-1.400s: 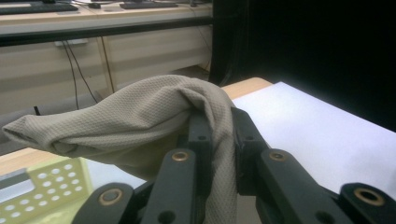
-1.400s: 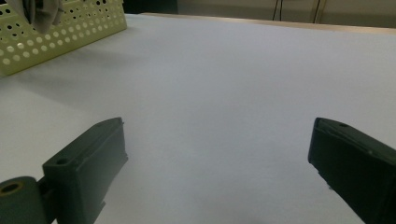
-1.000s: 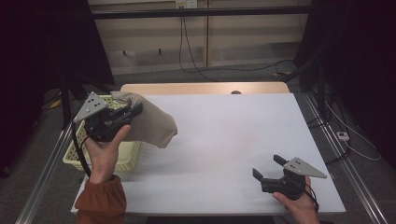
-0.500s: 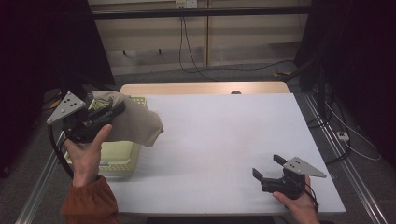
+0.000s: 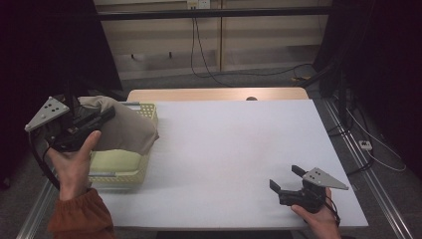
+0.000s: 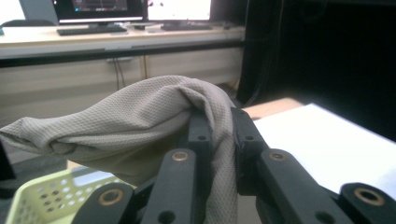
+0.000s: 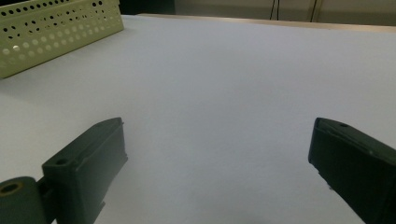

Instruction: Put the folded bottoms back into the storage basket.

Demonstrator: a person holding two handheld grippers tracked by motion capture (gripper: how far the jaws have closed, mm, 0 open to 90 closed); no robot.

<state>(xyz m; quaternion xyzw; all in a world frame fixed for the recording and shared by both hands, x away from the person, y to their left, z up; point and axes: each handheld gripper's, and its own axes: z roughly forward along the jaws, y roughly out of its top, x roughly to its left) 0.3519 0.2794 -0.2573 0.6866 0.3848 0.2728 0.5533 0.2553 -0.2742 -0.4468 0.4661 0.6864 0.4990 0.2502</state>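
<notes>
Beige knit cloth (image 6: 140,121) sits pinched between the jaws of the left gripper (image 6: 217,140): the jaws stand narrow w/ a fold of fabric pressed flat between the pads, nothing else in there. From the clamp point the bulk of the cloth runs off to the jaws' left and slightly ahead, its long axis crossways to the jaw line, w/ the far end drooping in a rolled tail. Directly under the jaws and the hanging fabric lies the pale yellow-green perforated basket (image 5: 127,167), so the cloth hangs above it, lower folds at or near the rim; contact w/ the basket's inside can't be told.

Farther off, the right gripper (image 5: 288,181) rests low over the white table (image 5: 234,149) near its front right corner, jaws spread wide, holding nothing, pointing toward the basket (image 7: 56,28) well ahead-left of them. The left hand (image 5: 74,164) is by far the nearer to cloth and basket; judged, any lowering or carrying falls to it.
</notes>
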